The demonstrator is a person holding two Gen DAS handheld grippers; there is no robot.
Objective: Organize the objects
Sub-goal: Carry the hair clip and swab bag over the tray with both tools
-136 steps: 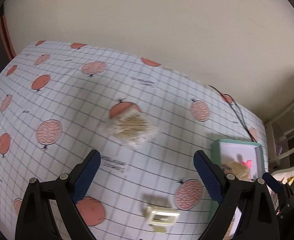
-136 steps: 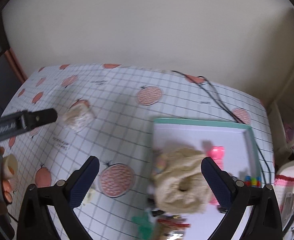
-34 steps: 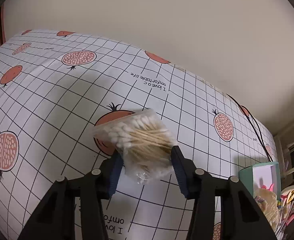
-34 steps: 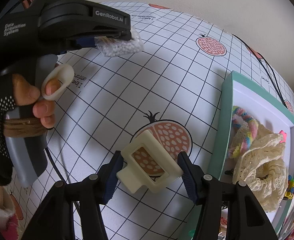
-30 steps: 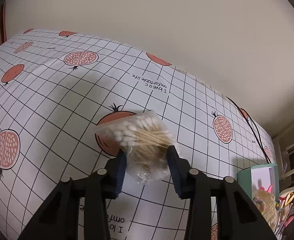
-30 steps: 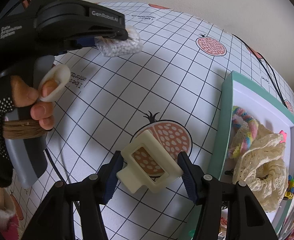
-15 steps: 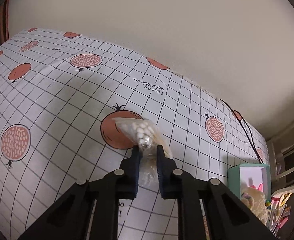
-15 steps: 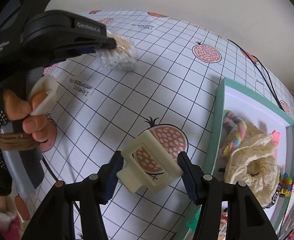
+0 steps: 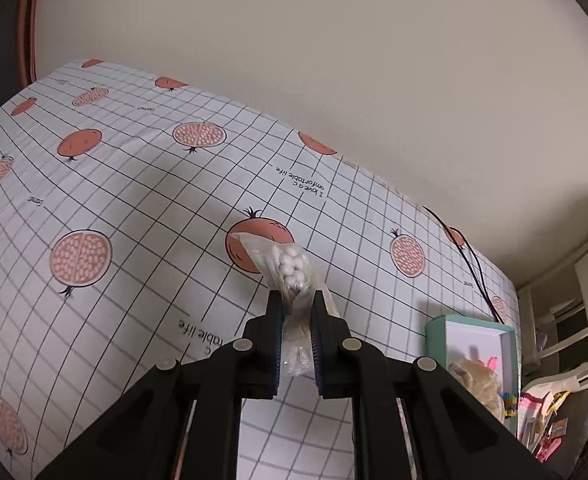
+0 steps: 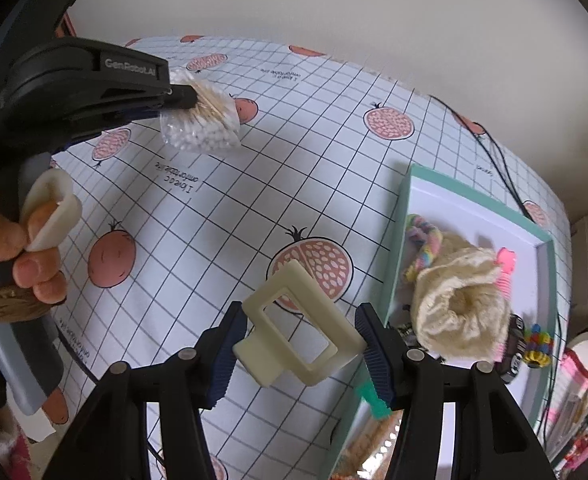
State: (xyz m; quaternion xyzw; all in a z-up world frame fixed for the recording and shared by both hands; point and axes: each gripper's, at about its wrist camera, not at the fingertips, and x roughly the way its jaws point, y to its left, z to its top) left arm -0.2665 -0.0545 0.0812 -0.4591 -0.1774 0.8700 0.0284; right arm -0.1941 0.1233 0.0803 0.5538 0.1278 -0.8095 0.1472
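Note:
My left gripper point(image 9: 296, 312) is shut on a clear bag of cotton swabs point(image 9: 287, 266), held up off the pomegranate-print tablecloth point(image 9: 133, 208). In the right wrist view the same bag of cotton swabs point(image 10: 203, 126) hangs from the left gripper point(image 10: 185, 100) at upper left. My right gripper point(image 10: 300, 344) is shut on a cream rectangular hair claw clip point(image 10: 298, 330), lifted above the cloth beside the teal-rimmed box point(image 10: 400, 216). That box holds a cream scrunchie point(image 10: 462, 308), a rainbow rope tie point(image 10: 424, 236) and a pink clip point(image 10: 506, 260).
A black cable point(image 10: 498, 152) runs along the back of the table past the box. A person's gloved hand point(image 10: 17, 256) holds the left tool. Shelving and colourful clutter point(image 9: 554, 412) stand at the right edge. A beige wall rises behind the table.
The left gripper closed on the swab bag and lifted it off the cloth. The right gripper, still holding the claw clip, rose and the clip now hangs above the table.

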